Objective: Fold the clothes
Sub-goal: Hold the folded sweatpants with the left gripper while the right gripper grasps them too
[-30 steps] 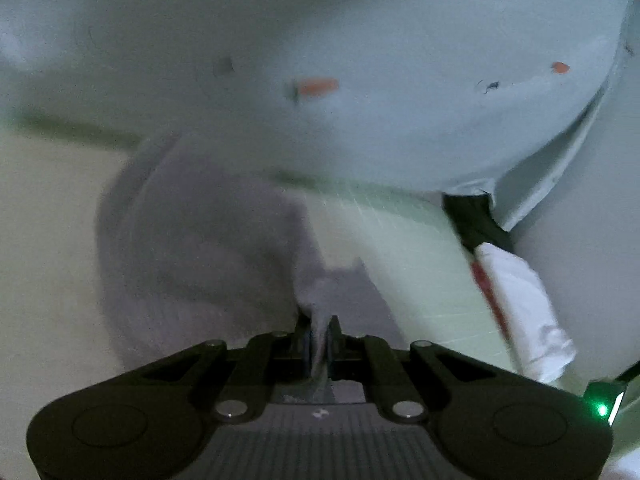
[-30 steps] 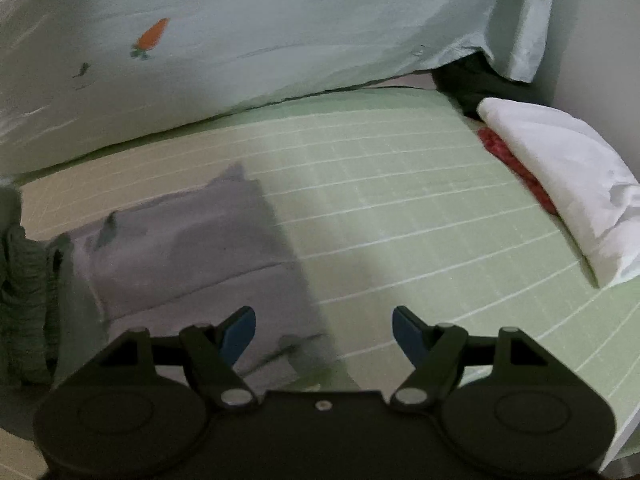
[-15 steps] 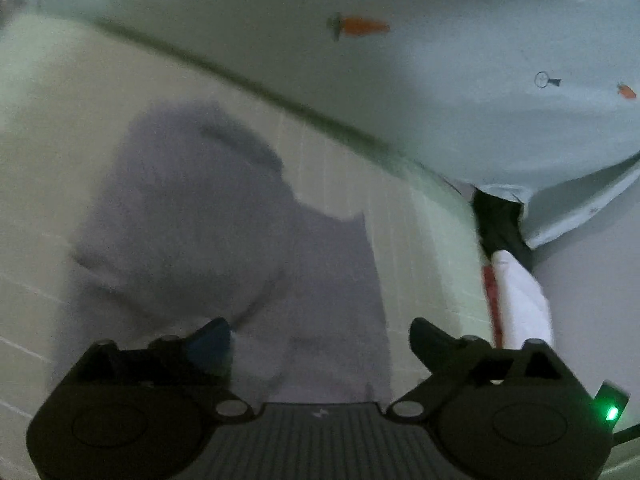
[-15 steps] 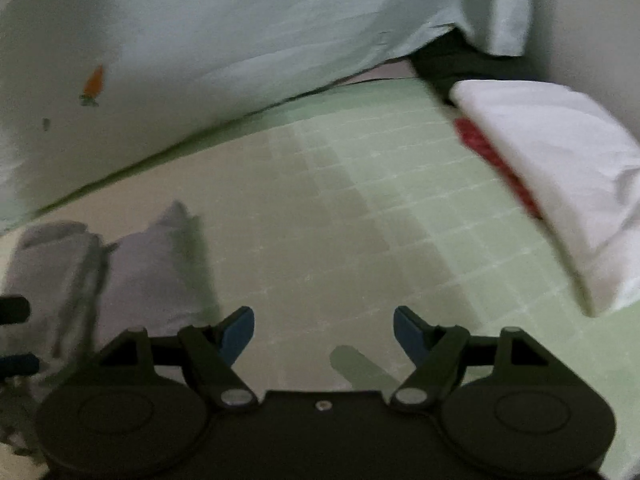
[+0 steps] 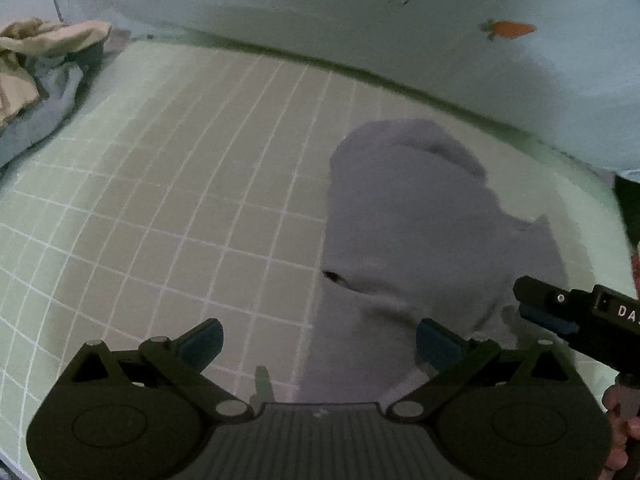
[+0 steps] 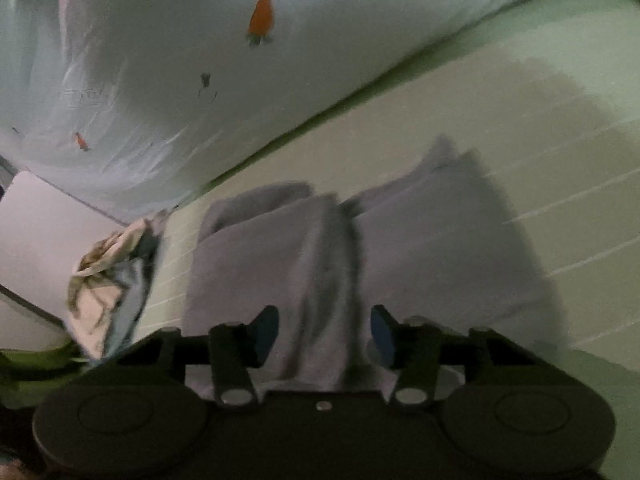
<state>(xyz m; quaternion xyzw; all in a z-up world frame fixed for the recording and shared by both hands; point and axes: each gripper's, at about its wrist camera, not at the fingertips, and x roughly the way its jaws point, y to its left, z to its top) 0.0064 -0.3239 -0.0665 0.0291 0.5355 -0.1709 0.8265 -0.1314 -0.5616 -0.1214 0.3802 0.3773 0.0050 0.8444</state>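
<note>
A pale carrot-print quilt borders the green checked sheet at twelve o'clock. The grey garment lies folded at three o'clock. The left gripper has just spread wide, empty. The right gripper has been closing astride a grey fold, seemingly not yet pinching.
</note>
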